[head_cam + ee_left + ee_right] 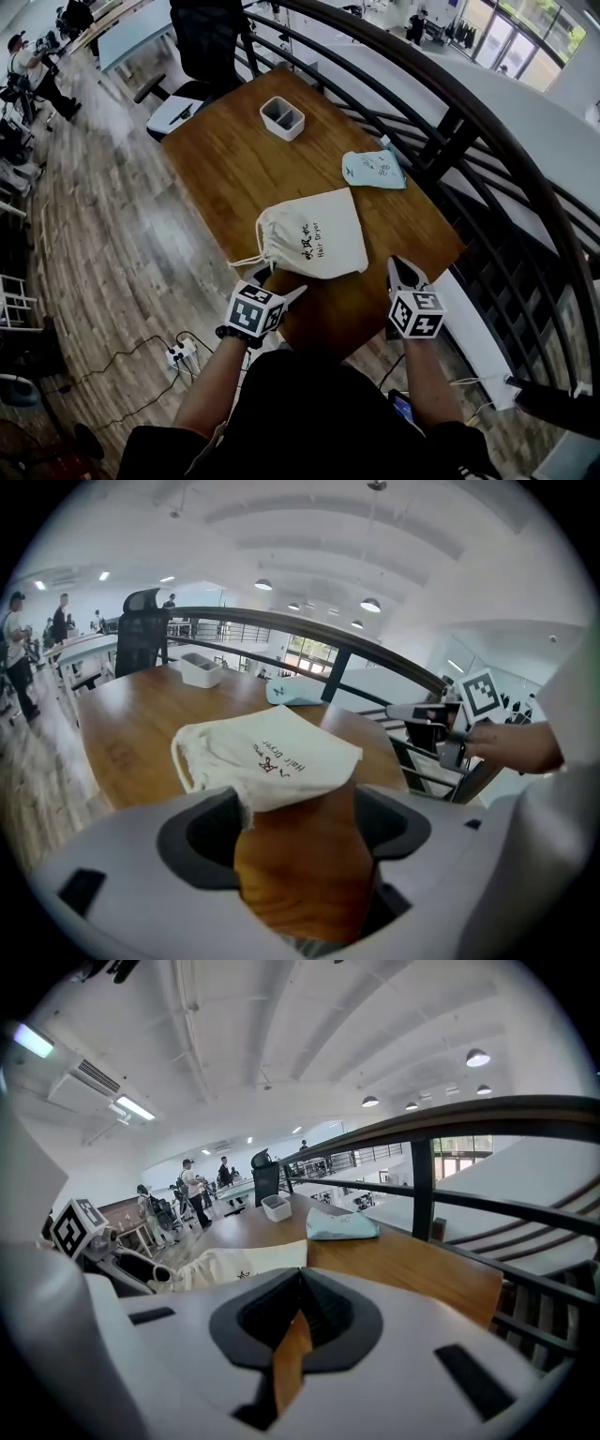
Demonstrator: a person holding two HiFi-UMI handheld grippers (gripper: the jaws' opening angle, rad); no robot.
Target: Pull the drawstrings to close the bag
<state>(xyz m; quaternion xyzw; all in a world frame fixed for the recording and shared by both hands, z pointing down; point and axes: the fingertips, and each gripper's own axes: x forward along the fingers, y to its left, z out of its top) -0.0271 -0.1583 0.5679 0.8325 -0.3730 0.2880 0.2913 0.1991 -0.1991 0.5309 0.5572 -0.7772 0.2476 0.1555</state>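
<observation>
Here, my left tool (pixel 277 283) sits jaws apart at the near edge of the bag (pixel 314 234), lying mid tabletop (pixel 225 159); my right tool (pixel 403 272) is closed, empty, near right.

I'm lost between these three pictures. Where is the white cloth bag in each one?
Head view: bag in the centre.
Left gripper view: bag in the centre, slightly low.
Right gripper view: bag left of centre, low, partly hidden.
Shared landmark: the teal pouch, lying past the bag in every view.
</observation>
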